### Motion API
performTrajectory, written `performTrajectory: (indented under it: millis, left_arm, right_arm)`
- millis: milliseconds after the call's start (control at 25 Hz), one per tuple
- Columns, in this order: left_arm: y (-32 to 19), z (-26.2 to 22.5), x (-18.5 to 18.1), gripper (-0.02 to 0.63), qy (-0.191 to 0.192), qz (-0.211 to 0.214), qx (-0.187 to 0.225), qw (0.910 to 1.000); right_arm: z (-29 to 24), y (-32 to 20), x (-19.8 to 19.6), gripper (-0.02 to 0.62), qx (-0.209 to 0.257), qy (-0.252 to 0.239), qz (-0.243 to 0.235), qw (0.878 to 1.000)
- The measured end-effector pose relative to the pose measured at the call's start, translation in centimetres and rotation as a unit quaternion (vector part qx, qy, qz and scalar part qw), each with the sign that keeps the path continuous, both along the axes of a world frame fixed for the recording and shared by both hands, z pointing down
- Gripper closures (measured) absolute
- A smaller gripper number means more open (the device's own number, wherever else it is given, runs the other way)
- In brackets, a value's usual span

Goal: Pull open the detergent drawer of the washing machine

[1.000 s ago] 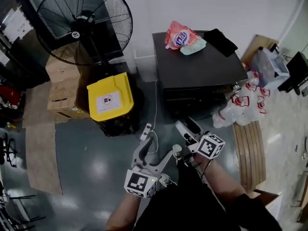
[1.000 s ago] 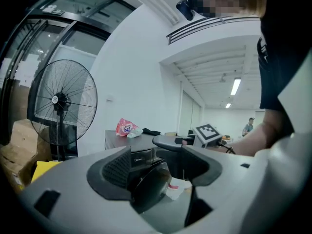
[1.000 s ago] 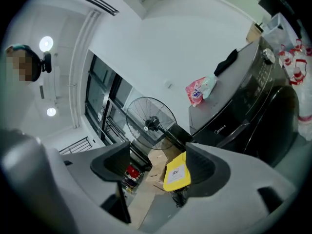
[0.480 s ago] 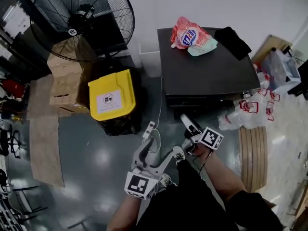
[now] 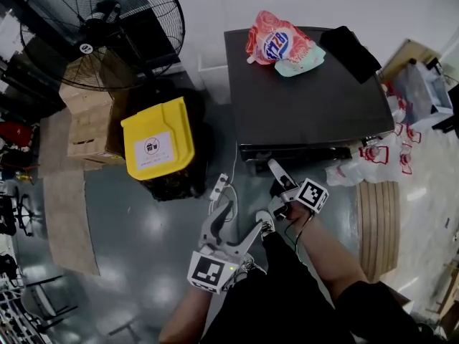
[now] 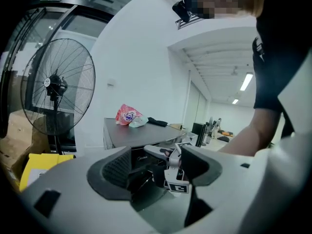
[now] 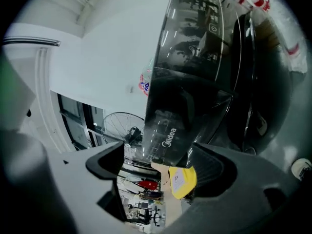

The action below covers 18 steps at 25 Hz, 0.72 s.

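Observation:
The dark washing machine (image 5: 308,99) stands ahead of me, its front control strip (image 5: 287,151) at its near edge. My right gripper (image 5: 278,179) hovers just before the strip's left end, rolled onto its side. In the right gripper view the glossy detergent drawer front (image 7: 168,130), with its brand mark, reaches down between the jaws of the right gripper (image 7: 161,172). They are opening and no pad presses on it. My left gripper (image 5: 240,221) hangs lower and nearer to me, open and empty. The left gripper (image 6: 156,167) looks at the machine (image 6: 131,130).
A yellow-lidded bin (image 5: 156,138), cardboard boxes (image 5: 86,120) and a large floor fan (image 5: 100,27) stand left of the machine. A detergent bag (image 5: 280,45) and a black cloth (image 5: 355,52) lie on its top. A power strip (image 5: 217,188) lies on the floor; plastic bags (image 5: 380,163) sit at right.
My right gripper has dropped and moved in toward the machine's front, rolling onto its side with its jaws spreading. The left gripper has shifted slightly forward and down.

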<state>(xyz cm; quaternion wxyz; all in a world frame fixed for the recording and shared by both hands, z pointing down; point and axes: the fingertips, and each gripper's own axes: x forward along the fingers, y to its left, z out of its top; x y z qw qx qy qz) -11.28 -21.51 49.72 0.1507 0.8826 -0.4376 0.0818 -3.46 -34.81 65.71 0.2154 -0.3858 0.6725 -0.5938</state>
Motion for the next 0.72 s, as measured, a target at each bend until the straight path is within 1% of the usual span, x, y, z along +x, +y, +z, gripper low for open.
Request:
performTrajectory:
  millis: [200,440,720]
  left_arm:
    - [-1.4,0.9,0.5,0.311,0.001,0.002,-0.009,1.0000]
    - [-2.6,1.6,0.9,0.311,0.003,0.000,-0.022,0.9998]
    - [-3.2,2.4,0.9,0.311,0.006,-0.004,-0.030,0.9995]
  right_arm:
    - [1.0,-1.5,0.1,0.114,0.002,-0.027,-0.005,1.000]
    - [2.0,-3.0,0.5,0.114,-0.013,-0.044,0.005,0.999]
    - [2.4,-4.6,0.4,0.123,-0.009,-0.049,0.010,0.999]
